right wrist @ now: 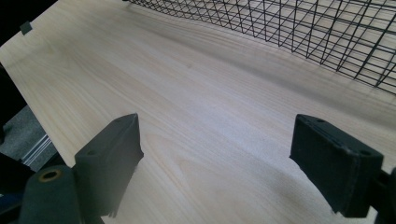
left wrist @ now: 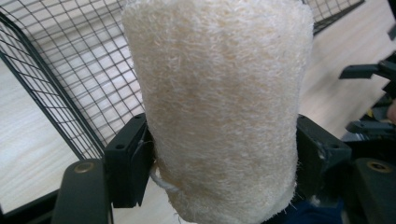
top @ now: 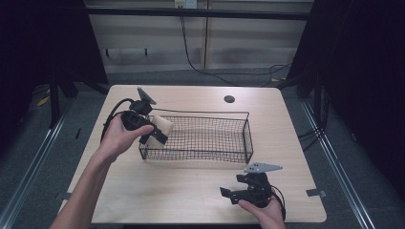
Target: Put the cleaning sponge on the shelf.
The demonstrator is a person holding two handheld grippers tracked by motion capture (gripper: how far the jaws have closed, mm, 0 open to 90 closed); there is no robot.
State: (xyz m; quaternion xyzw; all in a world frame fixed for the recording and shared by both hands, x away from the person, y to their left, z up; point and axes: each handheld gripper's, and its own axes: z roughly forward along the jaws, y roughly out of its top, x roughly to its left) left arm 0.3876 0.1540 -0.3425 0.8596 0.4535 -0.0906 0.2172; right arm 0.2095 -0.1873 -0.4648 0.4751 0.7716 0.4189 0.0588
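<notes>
Over the basket's [top: 200, 138] left end, my left gripper [top: 152, 134] squeezes the loofah [left wrist: 215, 107], so grabbing's done, guessing dropping's left. Right gripper [right wrist: 217, 158] idles wide open, empty, near the table [top: 157, 191] edge.

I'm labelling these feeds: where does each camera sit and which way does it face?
High view: above the person's side, facing forward and down on the table; forearms, both hands.
Left gripper view: rides the left tool, facing its loofah roll by the wire basket.
Right gripper view: rides the open right tool, facing bare tabletop.
All share the basket.
</notes>
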